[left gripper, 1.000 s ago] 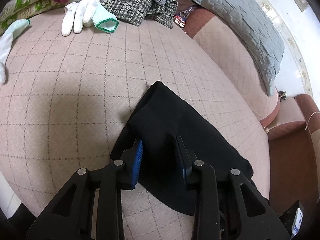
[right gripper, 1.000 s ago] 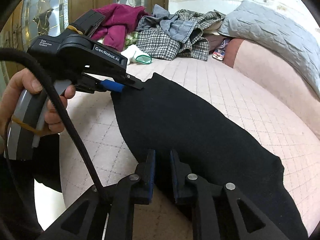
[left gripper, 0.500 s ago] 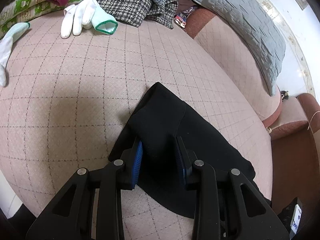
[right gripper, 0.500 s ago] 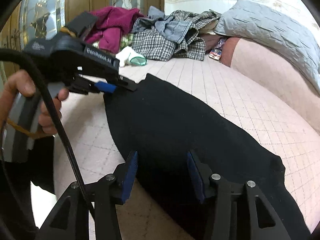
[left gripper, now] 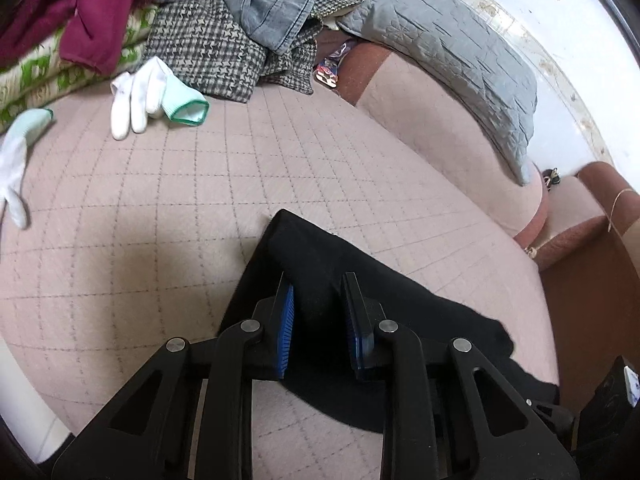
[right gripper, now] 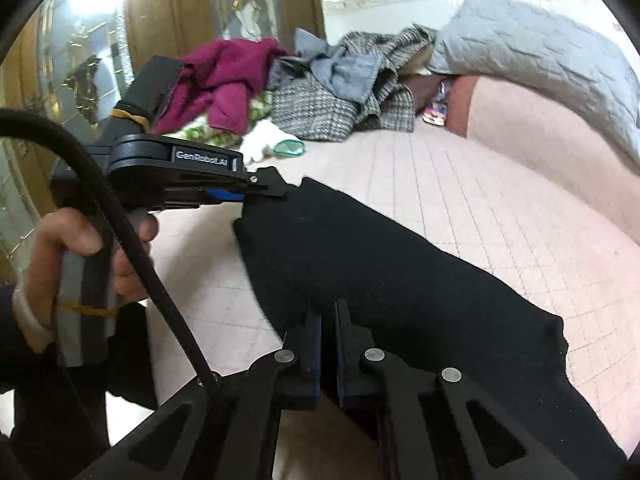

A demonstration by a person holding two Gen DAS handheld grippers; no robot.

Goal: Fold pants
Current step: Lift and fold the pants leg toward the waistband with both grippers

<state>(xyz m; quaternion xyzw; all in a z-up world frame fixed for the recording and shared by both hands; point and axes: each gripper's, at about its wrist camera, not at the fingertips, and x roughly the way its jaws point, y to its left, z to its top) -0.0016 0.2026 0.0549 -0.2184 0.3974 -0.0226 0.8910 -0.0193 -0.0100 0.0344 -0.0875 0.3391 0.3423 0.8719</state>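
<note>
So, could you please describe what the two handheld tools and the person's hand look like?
Both tools are black linkage frames with silver pivot pins and ribbed blue finger pads. The left tool carries white "GenRobot.AI" lettering, a grey handle with yellow bands and a thick black cable. The left hand is bare, with a dark sleeve.

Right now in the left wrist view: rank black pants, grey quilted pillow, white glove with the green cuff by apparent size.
1. black pants and grey quilted pillow: similar apparent area. The pants lie nearer the camera and are partly hidden by the left tool, so I won't rank them.
2. white glove: clearly smallest.
</note>
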